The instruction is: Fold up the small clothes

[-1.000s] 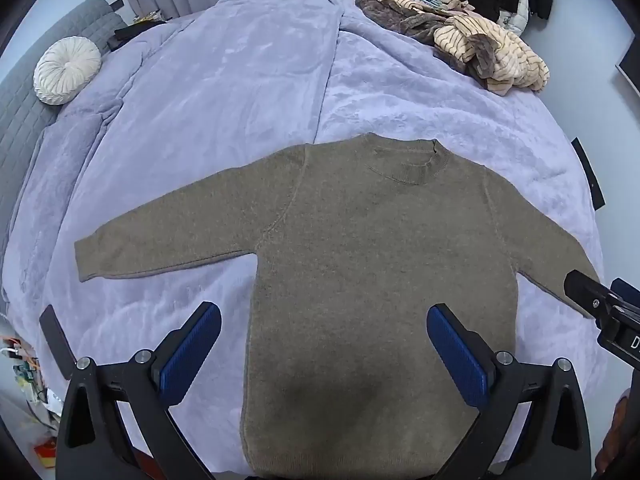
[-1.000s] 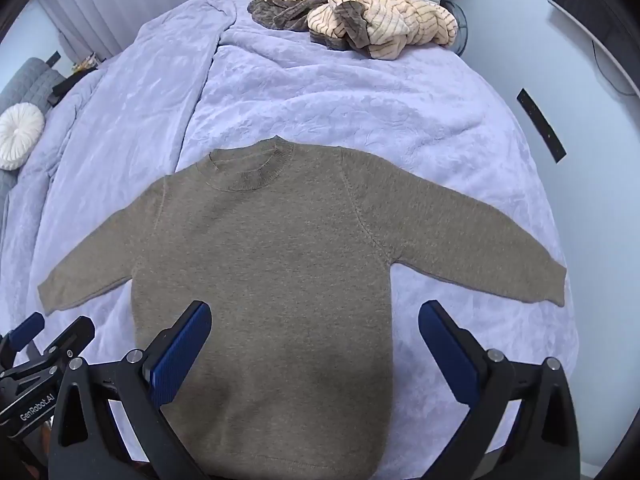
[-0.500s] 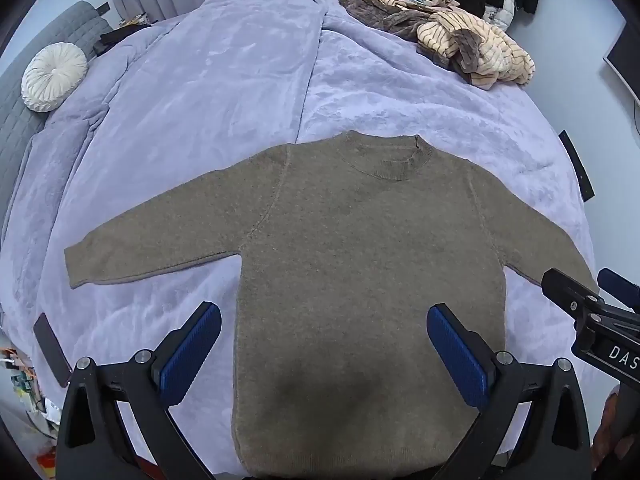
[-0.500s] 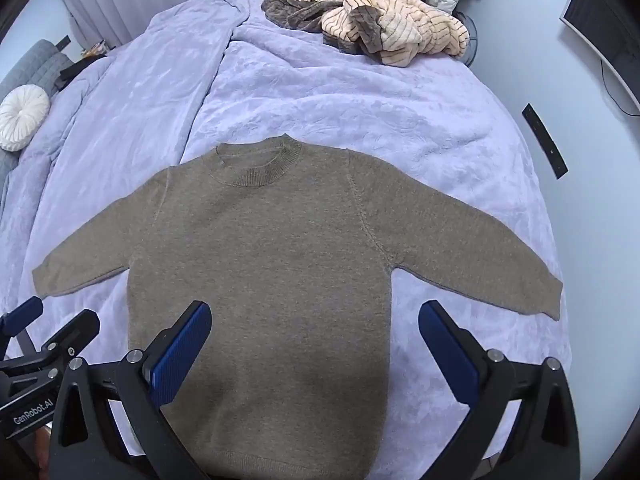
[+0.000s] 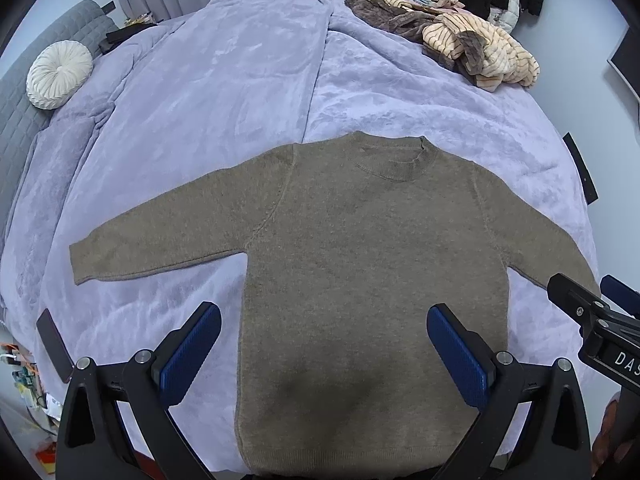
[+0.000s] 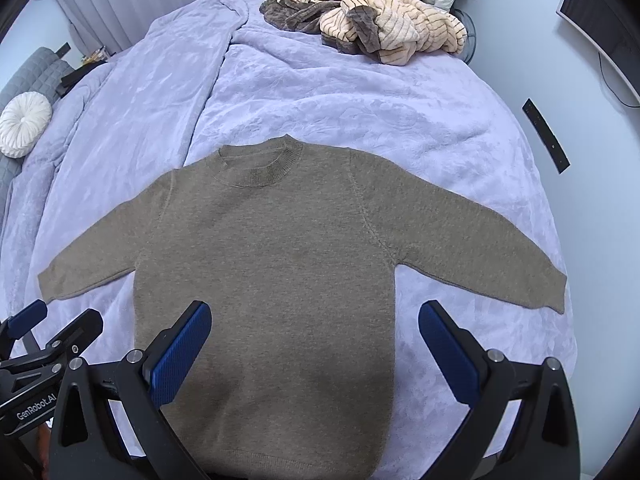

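A lavender plush blanket (image 5: 224, 92) covers the bed, with a heap of striped and brown clothes (image 5: 452, 40) at its far end and a round white cushion (image 5: 59, 75) off to the left. The olive-brown sweater (image 5: 360, 248) lies flat, both sleeves spread — nothing on top. The left gripper (image 5: 324, 352) and right gripper (image 6: 314, 346) hover over its hem, fingers spread wide, empty. Since 1 second ago, both have drawn slightly back.

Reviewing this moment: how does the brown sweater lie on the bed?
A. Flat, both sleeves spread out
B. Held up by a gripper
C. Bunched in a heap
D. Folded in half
A: the brown sweater lies flat on the lavender blanket, one sleeve out to each side, both grippers open and holding nothing.
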`<state>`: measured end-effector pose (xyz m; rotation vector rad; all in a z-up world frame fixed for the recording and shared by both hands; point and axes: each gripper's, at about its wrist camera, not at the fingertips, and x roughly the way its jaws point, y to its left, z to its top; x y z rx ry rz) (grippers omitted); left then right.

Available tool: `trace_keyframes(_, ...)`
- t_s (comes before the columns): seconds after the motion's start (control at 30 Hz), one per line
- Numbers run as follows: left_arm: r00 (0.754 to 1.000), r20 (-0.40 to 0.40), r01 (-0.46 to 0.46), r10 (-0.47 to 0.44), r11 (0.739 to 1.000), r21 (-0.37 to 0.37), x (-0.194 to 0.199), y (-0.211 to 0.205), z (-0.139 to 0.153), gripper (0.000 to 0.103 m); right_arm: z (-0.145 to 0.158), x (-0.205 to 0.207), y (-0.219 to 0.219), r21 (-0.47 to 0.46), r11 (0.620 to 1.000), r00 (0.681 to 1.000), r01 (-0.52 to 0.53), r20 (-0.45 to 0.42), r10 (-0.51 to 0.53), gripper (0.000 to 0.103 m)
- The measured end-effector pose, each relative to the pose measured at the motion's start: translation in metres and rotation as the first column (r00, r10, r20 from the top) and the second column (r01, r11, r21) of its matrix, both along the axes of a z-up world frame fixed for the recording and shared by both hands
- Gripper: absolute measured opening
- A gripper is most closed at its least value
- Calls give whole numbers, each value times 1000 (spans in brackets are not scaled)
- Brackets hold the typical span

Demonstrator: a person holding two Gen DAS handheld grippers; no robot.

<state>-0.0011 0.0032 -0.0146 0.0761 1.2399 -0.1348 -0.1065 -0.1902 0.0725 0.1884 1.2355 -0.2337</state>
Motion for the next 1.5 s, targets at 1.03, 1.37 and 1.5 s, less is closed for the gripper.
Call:
trace_keyframes(1.03,1000,-3,0,0,1000,0,0,1,0,103,10,2,-1,-1,1000,1000,0,9,0,103)
trace_keyframes(1.37,1000,-5,-1,1,1000,0,0,2,0,103,8,1,0,-3,1000,1000,1,10,-1,103)
trace_keyframes(1.5,1000,-8,-4,4,1000,-3,-3,7,-2,103,8,1,0,-4,1000,1000,1,10,-1,103)
